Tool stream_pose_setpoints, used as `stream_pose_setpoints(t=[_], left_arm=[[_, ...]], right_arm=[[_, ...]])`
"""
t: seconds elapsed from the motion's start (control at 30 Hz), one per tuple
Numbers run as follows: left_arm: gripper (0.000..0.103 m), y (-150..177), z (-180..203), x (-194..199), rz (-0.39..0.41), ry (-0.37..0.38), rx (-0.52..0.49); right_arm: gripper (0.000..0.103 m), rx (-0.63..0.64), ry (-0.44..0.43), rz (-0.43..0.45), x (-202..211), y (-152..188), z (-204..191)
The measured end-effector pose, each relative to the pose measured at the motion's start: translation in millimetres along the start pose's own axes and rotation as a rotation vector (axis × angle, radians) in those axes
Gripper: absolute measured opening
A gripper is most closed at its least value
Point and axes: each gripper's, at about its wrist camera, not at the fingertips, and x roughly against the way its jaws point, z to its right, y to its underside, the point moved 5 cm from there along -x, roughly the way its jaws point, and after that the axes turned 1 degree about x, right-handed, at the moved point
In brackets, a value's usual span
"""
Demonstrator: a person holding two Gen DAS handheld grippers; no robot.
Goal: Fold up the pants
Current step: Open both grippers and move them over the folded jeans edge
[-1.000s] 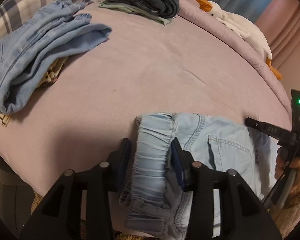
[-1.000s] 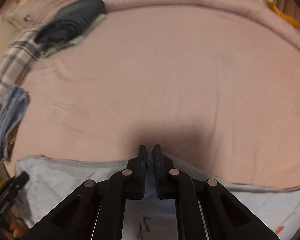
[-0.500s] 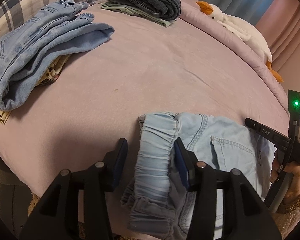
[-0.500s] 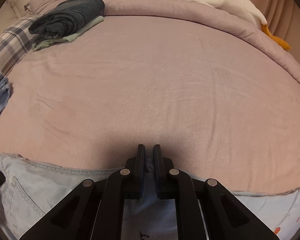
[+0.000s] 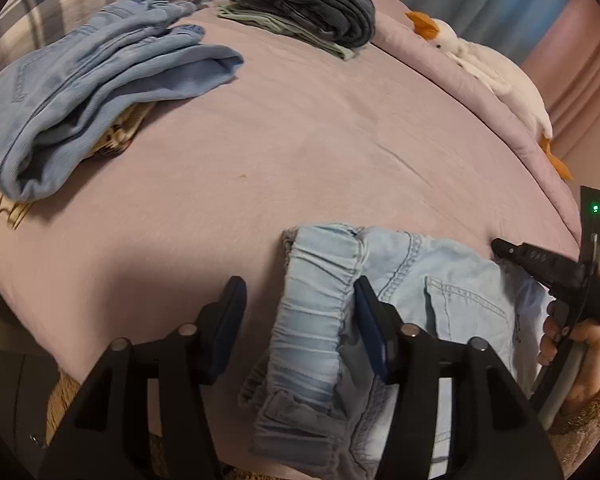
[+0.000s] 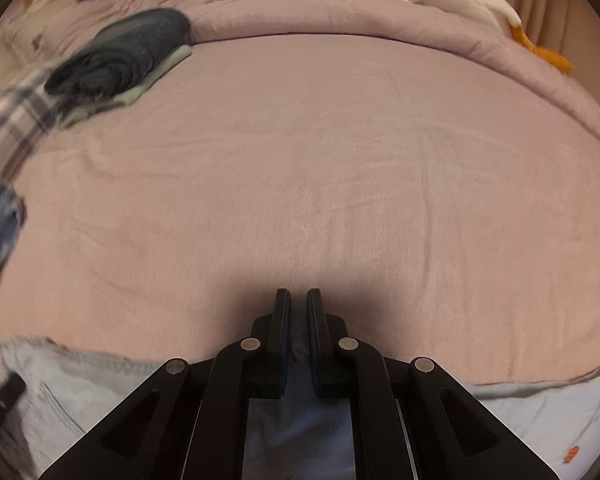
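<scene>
My left gripper (image 5: 300, 312) jaws stand wide astride the waistband, the right gripper (image 6: 298, 312) jaws pinch the light-blue pants (image 5: 440, 280) lying along the bed's (image 5: 320, 140) near edge, so I judge folding barely begun.

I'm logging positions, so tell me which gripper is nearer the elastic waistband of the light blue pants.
Left. The left gripper is open with the elastic waistband between its fingers. The right gripper is shut on the pants' edge farther along, away from the waistband.
</scene>
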Motion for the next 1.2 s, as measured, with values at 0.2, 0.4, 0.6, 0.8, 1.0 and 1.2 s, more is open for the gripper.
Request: stream_pose_setpoints(t=[0.2,0.4,0.6,0.8,1.0,1.2], left_arm=[[0.061,2,4,24,-0.002,-0.023,0.023],[0.078,-5,39,69,0.142,-0.053,-0.099],[0.081,-2,99,68,0.117,0.084,-0.201],[0.072,11,161,28,-0.003,0.193,-0.285],[0.051,12,197,-11,-0.035,0.163,-0.266],[0.05,23,229,-48,-0.141,0.206,-0.298]], right_arm=[[0.016,-0.139,-0.171,-0.025,2,-10,19],[0.068,-0.255,-0.287,0.117,62,-2,61],[0.068,-0.336,-0.187,0.152,110,42,128],[0.068,-0.551,-0.067,0.184,142,109,219],[0.068,-0.718,0.135,0.23,177,172,293],[0.068,-0.888,0.304,0.234,193,217,350]])
